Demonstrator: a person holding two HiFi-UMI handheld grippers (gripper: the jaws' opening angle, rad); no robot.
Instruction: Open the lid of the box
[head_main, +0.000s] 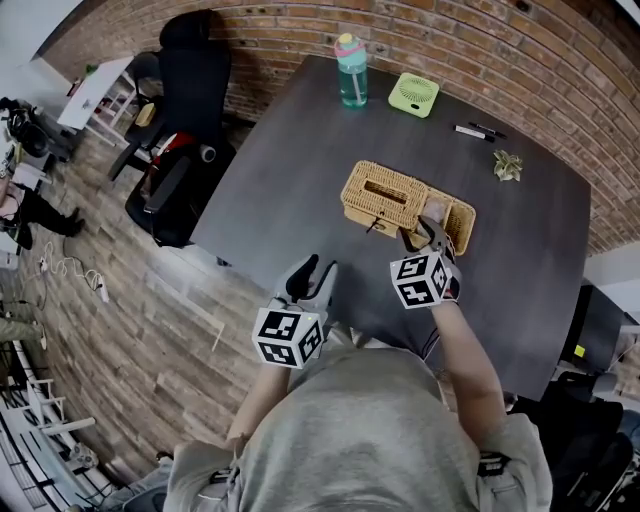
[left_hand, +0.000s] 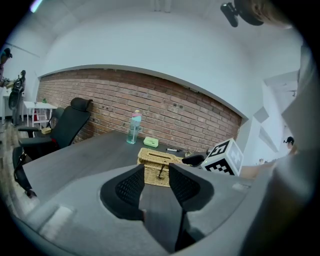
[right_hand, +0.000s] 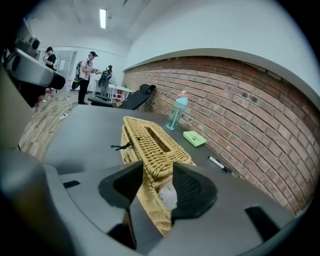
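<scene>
Partly masking the box's (right_hand: 150, 207) white contents (right_hand: 168, 196), right hand-held gripper (right_hand: 157, 177) pinches the lid (right_hand: 152, 142); left hand-held gripper (left_hand: 156, 175) gapes empty.

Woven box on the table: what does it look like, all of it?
The box is tan wicker, long and rectangular, resting on the dark table. Its lid has a long slot; a black loop hangs on one side. The right gripper pinches the lid's near end, tilting it up, with something white underneath.
</scene>
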